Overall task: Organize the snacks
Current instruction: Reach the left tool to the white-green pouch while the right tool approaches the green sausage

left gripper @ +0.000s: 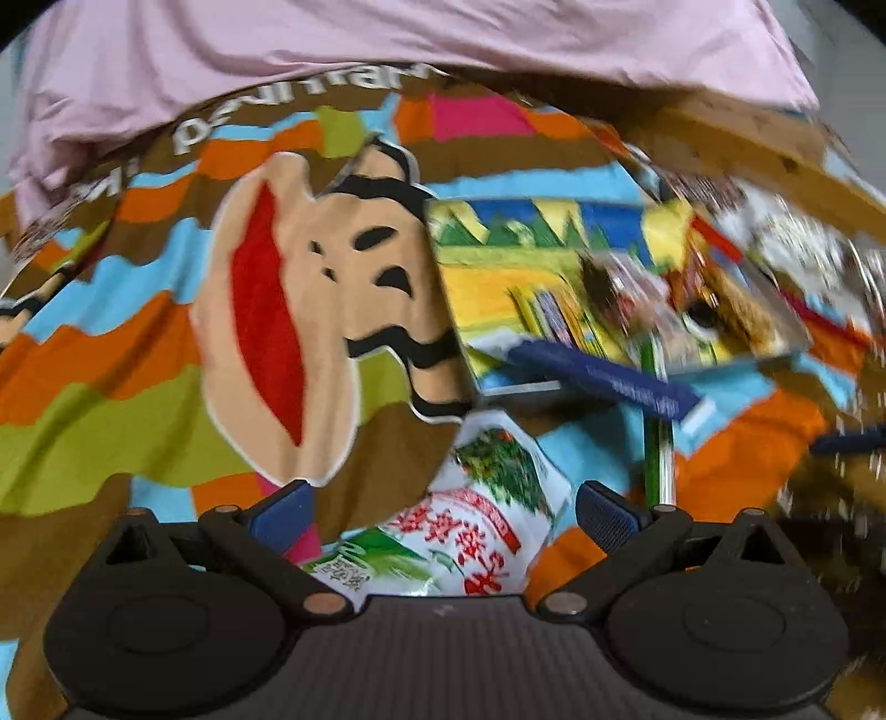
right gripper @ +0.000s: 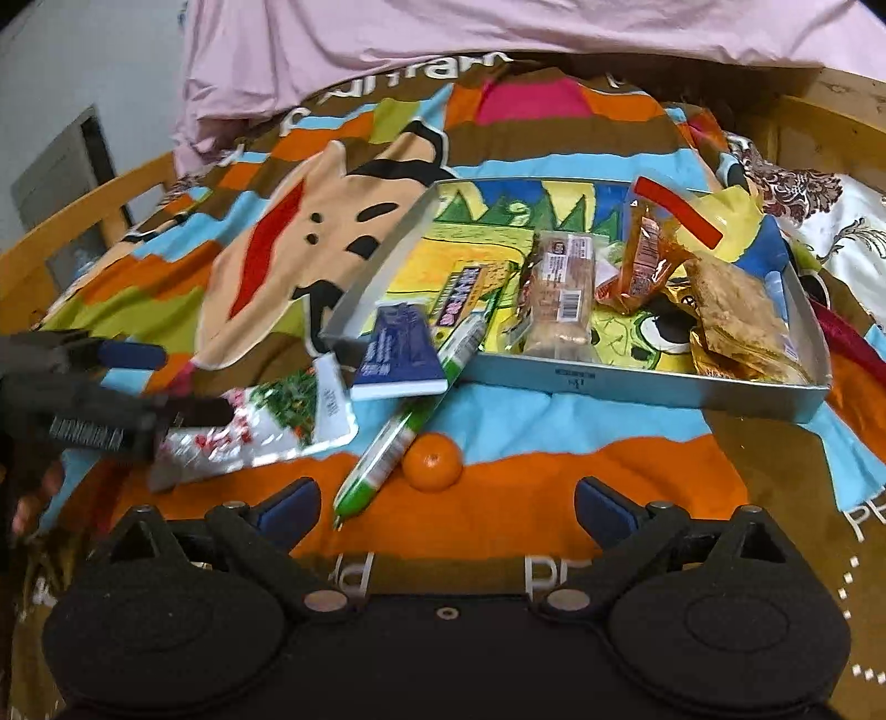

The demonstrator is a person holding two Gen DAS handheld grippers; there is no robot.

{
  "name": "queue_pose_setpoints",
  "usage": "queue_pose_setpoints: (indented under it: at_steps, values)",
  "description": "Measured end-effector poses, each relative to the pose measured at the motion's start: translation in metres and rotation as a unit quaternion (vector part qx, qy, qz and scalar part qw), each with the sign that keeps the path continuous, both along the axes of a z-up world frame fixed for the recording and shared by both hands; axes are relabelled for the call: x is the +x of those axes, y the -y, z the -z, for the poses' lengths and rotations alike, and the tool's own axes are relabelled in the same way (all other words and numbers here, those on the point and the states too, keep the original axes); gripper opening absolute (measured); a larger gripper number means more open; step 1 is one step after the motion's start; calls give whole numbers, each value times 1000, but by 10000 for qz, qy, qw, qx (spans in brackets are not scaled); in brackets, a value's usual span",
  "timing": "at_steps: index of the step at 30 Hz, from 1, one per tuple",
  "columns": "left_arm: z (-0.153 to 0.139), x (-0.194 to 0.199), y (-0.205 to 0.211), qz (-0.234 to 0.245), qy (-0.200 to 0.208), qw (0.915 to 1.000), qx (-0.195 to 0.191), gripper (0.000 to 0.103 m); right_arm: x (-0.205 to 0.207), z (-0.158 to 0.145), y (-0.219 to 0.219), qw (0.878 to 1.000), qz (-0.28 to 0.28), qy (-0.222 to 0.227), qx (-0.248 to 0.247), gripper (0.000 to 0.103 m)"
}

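Observation:
A white snack packet [left gripper: 482, 515] with red and green print lies on the colourful blanket, and my left gripper [left gripper: 443, 512] is open with a finger on each side of it. The right wrist view shows that left gripper [right gripper: 191, 382] low over the packet [right gripper: 277, 426]. My right gripper [right gripper: 446, 509] is open over the orange stripe, with nothing between its fingers. A mandarin [right gripper: 432, 462] sits just ahead of it, beside a green-and-white tube [right gripper: 410, 410]. A blue box [right gripper: 398, 354] leans on the front left corner of the metal tray [right gripper: 637, 382], which holds several wrapped snacks.
The cartoon-print blanket [right gripper: 266, 266] covers a bed with a wooden frame [right gripper: 83, 205]. A pink sheet [right gripper: 443, 44] is bunched at the far side. A hand [right gripper: 33, 498] shows at the left edge. The left wrist view is motion-blurred on its right side.

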State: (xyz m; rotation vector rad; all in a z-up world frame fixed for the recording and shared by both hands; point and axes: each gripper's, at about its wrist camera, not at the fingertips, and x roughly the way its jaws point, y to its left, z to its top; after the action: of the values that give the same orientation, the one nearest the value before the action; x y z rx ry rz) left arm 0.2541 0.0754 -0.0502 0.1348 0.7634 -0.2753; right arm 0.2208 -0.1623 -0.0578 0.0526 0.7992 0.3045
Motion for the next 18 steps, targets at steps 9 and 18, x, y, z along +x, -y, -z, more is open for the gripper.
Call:
queue_pose_setpoints:
  at_steps: [9,18]
  values:
    - [11,-9,28,791,514,9902,1031,103,29,14,-17,9996,52,-140,-249,99]
    - [41,-6,31,1138,236,9862,1183,102,43,24,-32,9988,-417,150,-185,97]
